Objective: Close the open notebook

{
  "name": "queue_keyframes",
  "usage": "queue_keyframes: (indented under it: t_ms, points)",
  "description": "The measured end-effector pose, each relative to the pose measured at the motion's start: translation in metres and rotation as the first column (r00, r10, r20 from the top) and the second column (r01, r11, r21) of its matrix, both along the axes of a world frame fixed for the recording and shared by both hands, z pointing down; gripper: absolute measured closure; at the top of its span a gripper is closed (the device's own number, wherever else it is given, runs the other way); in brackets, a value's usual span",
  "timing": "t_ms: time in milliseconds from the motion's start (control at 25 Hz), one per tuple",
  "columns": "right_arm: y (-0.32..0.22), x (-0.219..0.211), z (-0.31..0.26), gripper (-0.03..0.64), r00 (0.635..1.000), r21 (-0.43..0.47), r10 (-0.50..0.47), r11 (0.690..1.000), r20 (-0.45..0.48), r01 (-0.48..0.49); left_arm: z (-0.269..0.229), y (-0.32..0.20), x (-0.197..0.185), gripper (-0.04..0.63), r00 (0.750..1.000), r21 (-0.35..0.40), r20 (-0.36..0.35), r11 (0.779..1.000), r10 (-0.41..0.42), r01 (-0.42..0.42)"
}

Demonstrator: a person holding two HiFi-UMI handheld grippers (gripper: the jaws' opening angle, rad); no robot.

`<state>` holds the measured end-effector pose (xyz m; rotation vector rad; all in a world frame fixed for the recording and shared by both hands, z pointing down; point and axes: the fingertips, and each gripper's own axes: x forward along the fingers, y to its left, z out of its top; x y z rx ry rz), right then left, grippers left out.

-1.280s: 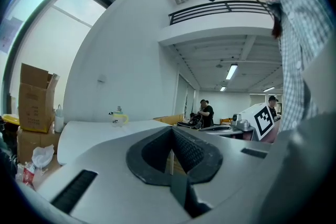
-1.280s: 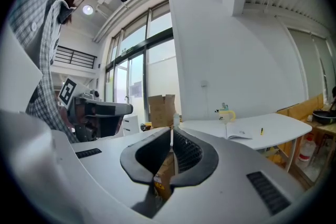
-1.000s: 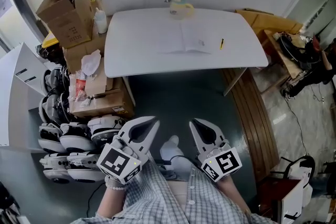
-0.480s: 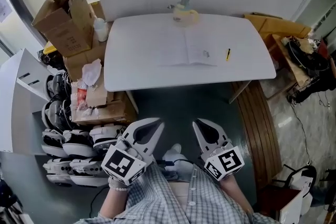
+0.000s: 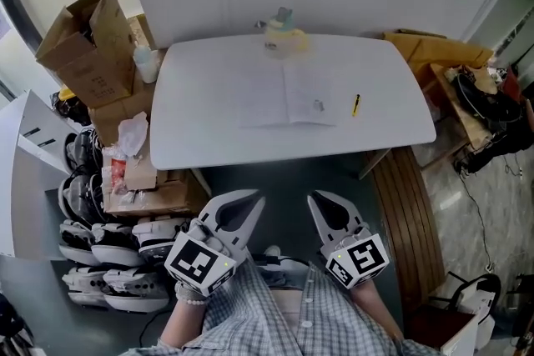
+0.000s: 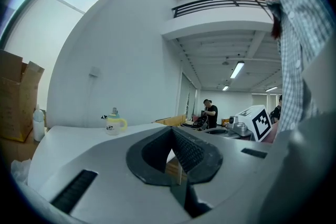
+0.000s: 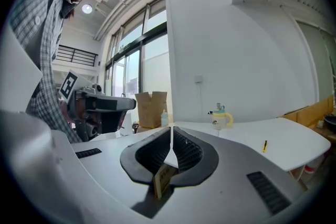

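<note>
An open white notebook lies flat in the middle of a white table in the head view. Both grippers hang well short of the table's near edge, over the dark floor, and point toward it. My left gripper is shut with nothing in it; its jaws meet at the tip in the left gripper view. My right gripper is likewise shut and empty, its jaws closed together. Neither gripper touches the notebook.
A yellow pen lies right of the notebook and a lidded mug stands at the table's far edge. Cardboard boxes and black-and-white gear crowd the left side. A wooden board runs along the right.
The table and notebook have drawn nearer and shifted down in the head view as I moved toward them. Both grippers stayed shut and kept their pose.
</note>
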<state>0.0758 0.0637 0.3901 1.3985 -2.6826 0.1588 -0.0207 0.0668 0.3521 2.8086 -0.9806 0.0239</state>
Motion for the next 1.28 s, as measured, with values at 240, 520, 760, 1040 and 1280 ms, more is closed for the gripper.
queue_keyframes:
  t_ms: [240, 520, 760, 1040, 1280]
  points:
    - [-0.016, 0.011, 0.001, 0.589, 1.000, 0.004, -0.008, 1.000, 0.010, 0.008, 0.004, -0.017, 0.018, 0.589, 1.000, -0.014, -0.005, 1.000, 0.015, -0.015]
    - [-0.016, 0.019, 0.011, 0.589, 1.000, -0.024, -0.004, 1.000, 0.018, 0.004, 0.008, -0.024, 0.037, 0.589, 0.999, -0.033, 0.023, 0.998, 0.046, -0.045]
    - [-0.025, 0.033, 0.021, 0.589, 0.999, -0.057, 0.035, 0.998, 0.033, -0.033, 0.016, -0.030, 0.046, 0.589, 0.996, -0.059, 0.042, 0.996, 0.073, -0.070]
    - [-0.048, 0.034, 0.025, 0.589, 0.998, -0.072, 0.058, 0.996, 0.033, -0.055, 0.021, -0.057, 0.056, 0.589, 0.992, -0.089, 0.038, 0.989, 0.118, -0.114]
    - [-0.072, 0.040, 0.019, 0.589, 0.995, -0.070, 0.099, 0.993, 0.004, -0.099, 0.014, -0.090, 0.071, 0.589, 0.979, -0.074, 0.045, 0.978, 0.198, -0.194]
